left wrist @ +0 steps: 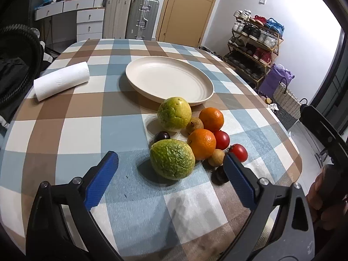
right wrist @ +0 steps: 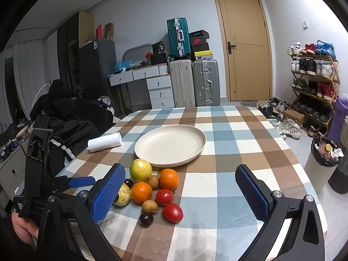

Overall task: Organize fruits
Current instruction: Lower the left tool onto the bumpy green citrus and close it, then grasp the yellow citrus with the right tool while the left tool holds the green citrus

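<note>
On the checked table [left wrist: 65, 134] | fruit pile [left wrist: 191, 139] just ahead of left gripper [left wrist: 170, 163], released | right gripper [right wrist: 180, 180] released, empty

Two oranges [left wrist: 211, 118], two tomatoes [left wrist: 221, 139] — perhaps.

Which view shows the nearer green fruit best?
The left wrist view: the nearer green fruit sits large and unblocked between the open fingers. In the right wrist view it is partly hidden behind a blue pad.
</note>
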`<action>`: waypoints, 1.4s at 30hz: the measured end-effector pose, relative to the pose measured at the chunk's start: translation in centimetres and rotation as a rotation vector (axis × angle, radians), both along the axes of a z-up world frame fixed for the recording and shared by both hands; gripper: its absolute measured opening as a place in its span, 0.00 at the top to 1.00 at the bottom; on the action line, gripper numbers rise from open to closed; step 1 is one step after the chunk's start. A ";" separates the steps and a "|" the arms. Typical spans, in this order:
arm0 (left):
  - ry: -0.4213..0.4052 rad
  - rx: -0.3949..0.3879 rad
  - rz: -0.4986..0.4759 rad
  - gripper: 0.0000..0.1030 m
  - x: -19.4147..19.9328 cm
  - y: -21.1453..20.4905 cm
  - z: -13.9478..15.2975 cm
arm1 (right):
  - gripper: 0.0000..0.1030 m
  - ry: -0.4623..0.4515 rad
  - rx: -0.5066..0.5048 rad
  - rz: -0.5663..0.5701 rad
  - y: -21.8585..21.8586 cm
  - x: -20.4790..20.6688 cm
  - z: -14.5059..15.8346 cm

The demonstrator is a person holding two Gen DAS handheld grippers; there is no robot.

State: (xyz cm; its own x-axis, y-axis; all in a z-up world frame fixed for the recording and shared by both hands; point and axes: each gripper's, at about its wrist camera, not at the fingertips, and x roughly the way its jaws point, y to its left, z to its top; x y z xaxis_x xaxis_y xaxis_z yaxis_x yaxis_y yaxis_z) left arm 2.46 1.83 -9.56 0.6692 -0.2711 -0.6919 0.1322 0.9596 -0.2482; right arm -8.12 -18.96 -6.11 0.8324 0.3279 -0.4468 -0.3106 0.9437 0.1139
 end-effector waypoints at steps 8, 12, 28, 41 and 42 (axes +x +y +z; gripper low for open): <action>0.064 -0.079 -0.053 0.25 2.1 0.5 -1.7 | 0.00 0.041 0.004 0.009 0.3 2.0 -1.2; 0.084 -0.134 -0.058 0.36 2.8 1.3 -2.4 | 0.00 0.066 0.019 0.031 0.5 3.0 -1.8; 0.082 -0.254 -0.113 0.56 3.1 2.6 -2.4 | 0.00 0.098 0.062 0.117 1.8 5.2 -2.7; -0.024 -0.246 -0.080 0.56 1.7 6.8 1.0 | 0.00 0.230 0.005 0.261 7.5 9.7 -3.6; -0.026 -0.248 -0.076 0.56 1.6 7.3 1.1 | 0.00 0.250 -0.008 0.270 8.1 10.1 -3.9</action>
